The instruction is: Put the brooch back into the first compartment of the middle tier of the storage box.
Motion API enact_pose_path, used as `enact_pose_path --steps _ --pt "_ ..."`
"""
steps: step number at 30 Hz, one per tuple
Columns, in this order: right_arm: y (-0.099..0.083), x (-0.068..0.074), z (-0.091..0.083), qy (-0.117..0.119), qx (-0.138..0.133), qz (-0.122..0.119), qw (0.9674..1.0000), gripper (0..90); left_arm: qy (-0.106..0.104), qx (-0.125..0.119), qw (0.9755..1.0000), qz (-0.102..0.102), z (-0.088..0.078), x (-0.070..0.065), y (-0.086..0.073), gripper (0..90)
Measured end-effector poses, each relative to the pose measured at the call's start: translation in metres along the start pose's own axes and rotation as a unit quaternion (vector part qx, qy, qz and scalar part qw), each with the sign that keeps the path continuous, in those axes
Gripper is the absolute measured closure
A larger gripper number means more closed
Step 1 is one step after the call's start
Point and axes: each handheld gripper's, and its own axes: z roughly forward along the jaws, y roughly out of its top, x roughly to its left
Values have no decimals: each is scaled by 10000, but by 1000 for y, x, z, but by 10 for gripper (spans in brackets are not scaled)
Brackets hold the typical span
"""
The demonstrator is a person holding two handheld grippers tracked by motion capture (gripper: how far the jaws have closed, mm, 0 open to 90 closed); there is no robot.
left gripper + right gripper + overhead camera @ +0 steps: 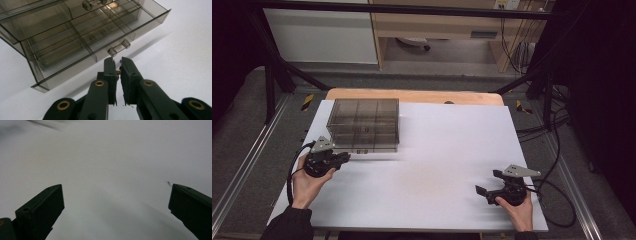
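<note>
Fingers of my left gripper (116, 65) were closed together with nothing large between them, only a tiny speck I couldn't identify, their tips just short of the handle (119, 47) on the open drawer (82, 45). That drawer belonged to the smoked plastic organizer (365, 124), which sat at about ten o'clock on the white tabletop (437, 165), with the left gripper (343, 158) at its near left corner. My right gripper (486, 183) rested well apart at four o'clock, its fingers (41, 208) spread wide over bare surface. To work the drawer cleanly, I judged I should keep the tips level with the handle, move straight along the drawer's runners, and go slowly so the light box wouldn't skid or tip.
</note>
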Motion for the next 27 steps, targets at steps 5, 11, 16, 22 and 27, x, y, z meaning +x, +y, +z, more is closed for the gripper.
enact_pose_path --steps 5,11,16,22,27 --pt "0 0 0 -2 2 10 10000 6 49 3 10000 -32 -1 6 3 826" --pt "0 0 0 -2 2 4 10000 5 122 7 9999 -60 -3 12 8 826" --pt "0 0 0 -8 1 4 10000 5 160 -22 9998 -93 -3 17 13 826" --pt "0 0 0 -9 9 -6 10000 5 197 -27 9997 -136 -1 21 19 826" --pt "0 0 0 -15 22 -23 10000 6 256 -43 9995 -162 0 27 26 826"
